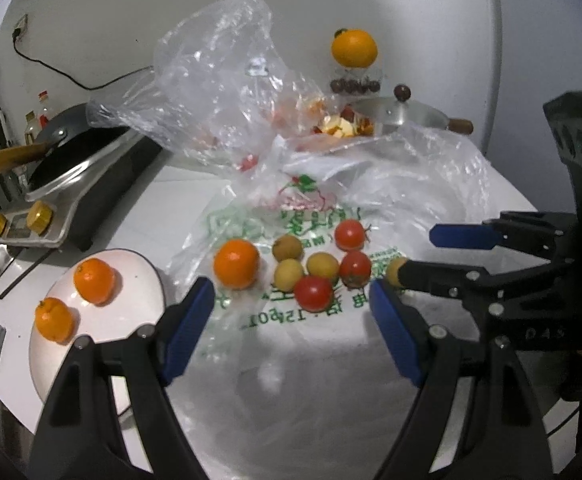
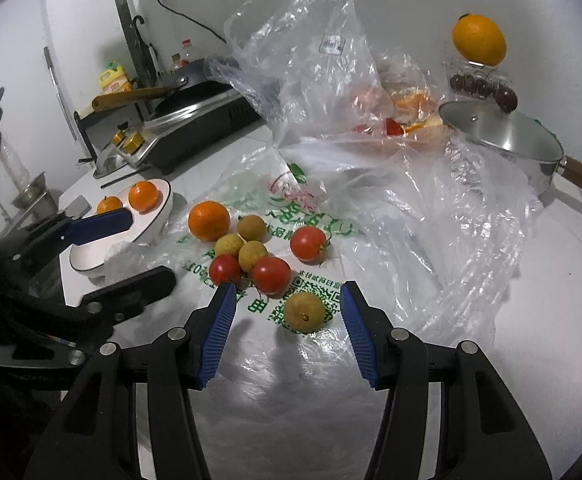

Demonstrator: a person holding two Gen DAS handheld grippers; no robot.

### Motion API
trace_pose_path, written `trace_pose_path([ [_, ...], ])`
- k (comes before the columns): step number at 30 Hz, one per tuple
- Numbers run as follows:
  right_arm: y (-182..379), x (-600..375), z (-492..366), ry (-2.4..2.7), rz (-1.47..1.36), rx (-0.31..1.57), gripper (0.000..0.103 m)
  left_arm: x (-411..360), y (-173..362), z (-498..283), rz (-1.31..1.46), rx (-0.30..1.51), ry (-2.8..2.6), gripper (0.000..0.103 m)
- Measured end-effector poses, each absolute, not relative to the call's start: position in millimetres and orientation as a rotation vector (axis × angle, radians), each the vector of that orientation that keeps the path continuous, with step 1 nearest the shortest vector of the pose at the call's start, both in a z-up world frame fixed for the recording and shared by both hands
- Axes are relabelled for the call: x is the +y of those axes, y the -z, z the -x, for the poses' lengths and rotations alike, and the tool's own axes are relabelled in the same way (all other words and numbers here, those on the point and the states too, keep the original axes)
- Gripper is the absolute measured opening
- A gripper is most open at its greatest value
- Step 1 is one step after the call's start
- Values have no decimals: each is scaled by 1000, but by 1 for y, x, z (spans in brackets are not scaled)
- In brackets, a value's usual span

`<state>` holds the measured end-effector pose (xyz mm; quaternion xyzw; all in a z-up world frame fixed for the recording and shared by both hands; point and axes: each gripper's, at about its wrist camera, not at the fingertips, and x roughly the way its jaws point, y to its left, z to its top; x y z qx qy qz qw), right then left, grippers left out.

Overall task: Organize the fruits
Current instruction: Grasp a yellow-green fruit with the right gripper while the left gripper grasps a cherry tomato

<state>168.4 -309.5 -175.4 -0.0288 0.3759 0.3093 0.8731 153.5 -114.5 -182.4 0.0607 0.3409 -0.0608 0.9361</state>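
While tomatoes (image 2: 269,274) crowd longan (image 2: 304,312) | right tongs (image 2: 287,320) gaping

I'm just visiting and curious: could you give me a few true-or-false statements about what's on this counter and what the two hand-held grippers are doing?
1. Two oranges lie on the white plate. True.
2. The right hand-held gripper is clamped shut on a tomato. False: its jaws are open, either side of a yellowish-brown fruit.
3. Three tomatoes lie on the printed plastic bag. True.
4. The left hand-held gripper carries an orange. False: it is open and holds nothing.
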Motion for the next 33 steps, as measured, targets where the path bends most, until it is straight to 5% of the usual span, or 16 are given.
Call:
trace_pose_path([
  [15, 187, -315, -188, -667, 44, 839, 54, -119, 206, -182, -96, 769, 98, 80],
  [23, 188, -315, -189, -697, 27, 855, 54, -123, 218, -193, -94, 827, 108, 57],
  [33, 190, -314, -192, -700, 25, 876, 54, -129, 221, -192, -120, 833, 137, 43],
])
